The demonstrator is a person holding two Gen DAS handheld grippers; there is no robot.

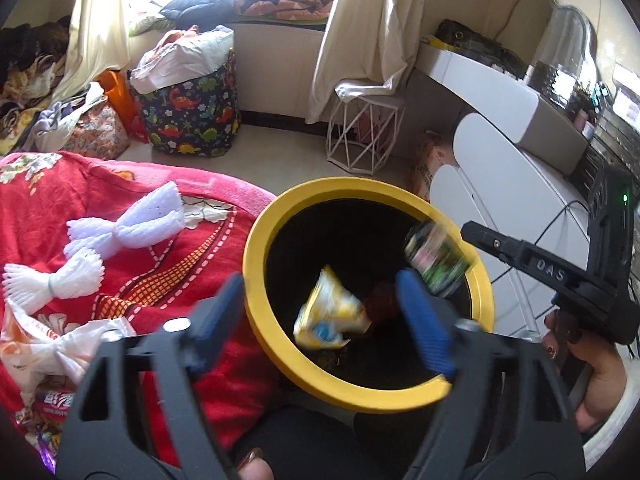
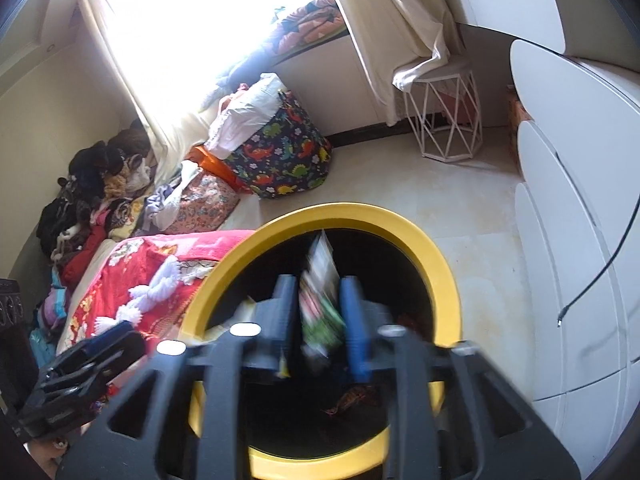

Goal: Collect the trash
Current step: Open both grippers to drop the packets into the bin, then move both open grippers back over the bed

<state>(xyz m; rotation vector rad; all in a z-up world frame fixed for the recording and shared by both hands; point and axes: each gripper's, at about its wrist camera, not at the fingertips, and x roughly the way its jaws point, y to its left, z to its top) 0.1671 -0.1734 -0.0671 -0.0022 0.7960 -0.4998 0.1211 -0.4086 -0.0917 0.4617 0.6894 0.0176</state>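
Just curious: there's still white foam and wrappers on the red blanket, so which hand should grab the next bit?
Left, probably. The left hand-held gripper is open, empty and nearer the white foam; the right hand-held gripper still straddles a green wrapper.

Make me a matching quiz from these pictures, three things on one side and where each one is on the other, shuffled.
Things:
1. yellow wrapper
2. green packet
3. white foam nets

Places:
A. on the red blanket
B. between the right gripper fingers
C. inside the yellow bin, below the open left gripper

Pairs: 1-C, 2-B, 3-A
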